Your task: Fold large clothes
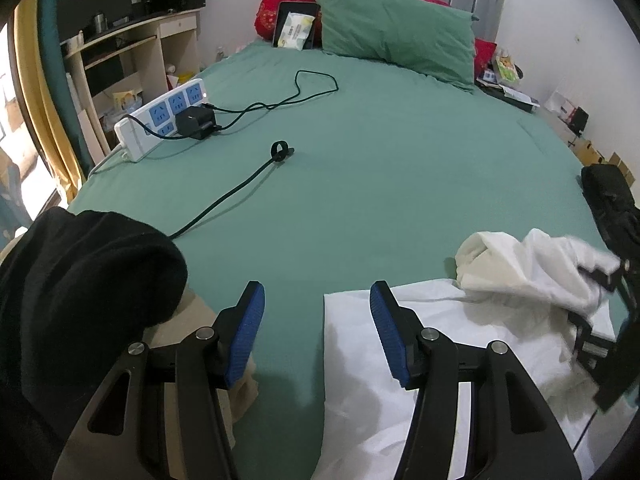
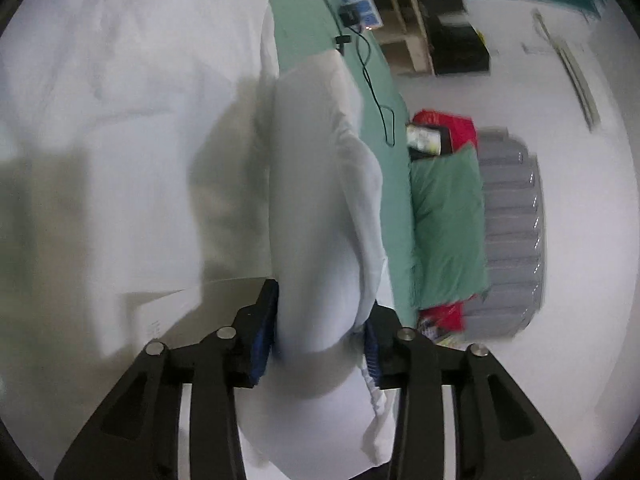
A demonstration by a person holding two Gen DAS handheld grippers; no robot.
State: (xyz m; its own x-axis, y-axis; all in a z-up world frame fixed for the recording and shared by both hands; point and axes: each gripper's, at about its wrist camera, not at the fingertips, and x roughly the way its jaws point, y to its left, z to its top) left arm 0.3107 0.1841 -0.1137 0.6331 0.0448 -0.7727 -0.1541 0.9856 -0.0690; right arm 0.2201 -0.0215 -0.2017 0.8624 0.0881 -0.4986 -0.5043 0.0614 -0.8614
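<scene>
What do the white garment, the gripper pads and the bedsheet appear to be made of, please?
The white garment looks like thin, matte woven cloth, probably cotton: it drapes in soft folds. The left gripper has blue pads that look like ribbed rubber or soft plastic, judging by fine ridges. The green bedsheet seems matte cotton-like fabric with shallow wrinkles.

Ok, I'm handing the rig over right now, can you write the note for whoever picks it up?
Left claw: open, empty, hovering above the green bed sheet beside the edge of the white garment.
Right claw: shut on a bunched fold of the white garment, lifted above the rest of it.
White garment lies at the near right of the bed, partly flat, partly rumpled. A black garment sits on a beige one at the near left.
Done: one flat, straight-edged panel. Left: finish the fold in hand, flatten it, then probably the other clothes.
Mind the charger cable and power strip on the bed.
</scene>
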